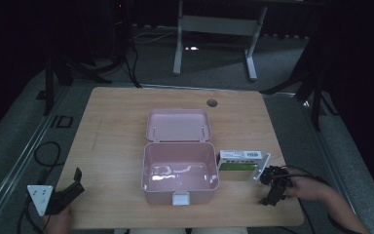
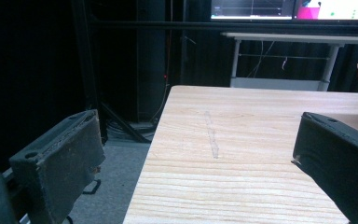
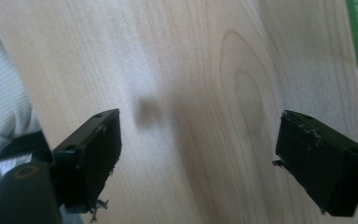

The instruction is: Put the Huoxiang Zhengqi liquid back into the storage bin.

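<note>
Risk sits with the right claw (image 1: pixel 272 184), jaws wide and empty: the white-green carton (image 1: pixel 239 162), at three o'clock of the pink box (image 1: pixel 180 171), could skid off the desk (image 1: pixel 117 126) if nudged.

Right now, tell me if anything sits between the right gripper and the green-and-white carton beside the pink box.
Nothing visible does. The right gripper hovers with jaws open just in front of the green-and-white cardboard carton, with bare wooden table between them. The open pink plastic box lies to the carton's left, off that path.
</note>
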`<state>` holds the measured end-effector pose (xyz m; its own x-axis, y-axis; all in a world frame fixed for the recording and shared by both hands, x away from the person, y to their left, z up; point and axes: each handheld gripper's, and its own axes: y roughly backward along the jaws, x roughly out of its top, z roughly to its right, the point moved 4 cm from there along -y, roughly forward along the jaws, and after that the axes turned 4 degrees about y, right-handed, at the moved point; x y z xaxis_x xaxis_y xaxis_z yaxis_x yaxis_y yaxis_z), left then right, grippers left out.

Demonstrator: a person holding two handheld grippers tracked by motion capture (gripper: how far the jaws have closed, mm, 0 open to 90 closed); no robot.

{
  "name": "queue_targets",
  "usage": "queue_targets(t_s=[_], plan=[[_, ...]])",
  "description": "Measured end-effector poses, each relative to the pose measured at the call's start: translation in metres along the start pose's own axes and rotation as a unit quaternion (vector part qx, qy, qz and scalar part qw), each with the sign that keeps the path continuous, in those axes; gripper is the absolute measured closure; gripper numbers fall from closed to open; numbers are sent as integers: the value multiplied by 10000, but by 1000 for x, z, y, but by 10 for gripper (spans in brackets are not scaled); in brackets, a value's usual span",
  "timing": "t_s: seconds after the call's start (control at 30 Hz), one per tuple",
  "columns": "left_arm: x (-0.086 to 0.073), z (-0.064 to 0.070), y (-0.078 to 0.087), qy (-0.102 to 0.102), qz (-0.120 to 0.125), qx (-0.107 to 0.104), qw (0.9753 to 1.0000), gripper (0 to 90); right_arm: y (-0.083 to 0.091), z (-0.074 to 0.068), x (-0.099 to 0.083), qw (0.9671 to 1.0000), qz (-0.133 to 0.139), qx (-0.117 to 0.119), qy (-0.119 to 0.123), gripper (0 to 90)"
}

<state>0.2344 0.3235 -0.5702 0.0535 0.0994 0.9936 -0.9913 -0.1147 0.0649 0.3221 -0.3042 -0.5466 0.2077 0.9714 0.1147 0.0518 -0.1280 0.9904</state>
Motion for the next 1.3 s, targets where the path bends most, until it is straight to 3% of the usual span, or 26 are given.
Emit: queue_targets(t_s=[0.2,0.4,0.43,0.6,0.93,1.1,1.3], plan=[[0,0,0,2,-10,-23,10000,20,5,0,9,9991,-370,42,181,150],[0,0,0,-3,-10,-26,10000,20,11,-1,20,9967,-601,-49,549,151],[0,0,0,-4,-11,-26,10000,20,13,-3,24,9943,-751,-119,754,157],[0,0,0,-3,-9,-31,10000,20,16,-9,33,9901,-908,-51,1073,156],[0,0,0,14,-7,-49,10000,20,36,-9,49,9906,-783,-192,1107,151],[0,0,0,2,-11,-54,10000,20,56,-9,60,9878,-730,-233,1355,153],[0,0,0,-2,-15,-57,10000,20,76,-4,69,9866,-631,-267,1480,167]])
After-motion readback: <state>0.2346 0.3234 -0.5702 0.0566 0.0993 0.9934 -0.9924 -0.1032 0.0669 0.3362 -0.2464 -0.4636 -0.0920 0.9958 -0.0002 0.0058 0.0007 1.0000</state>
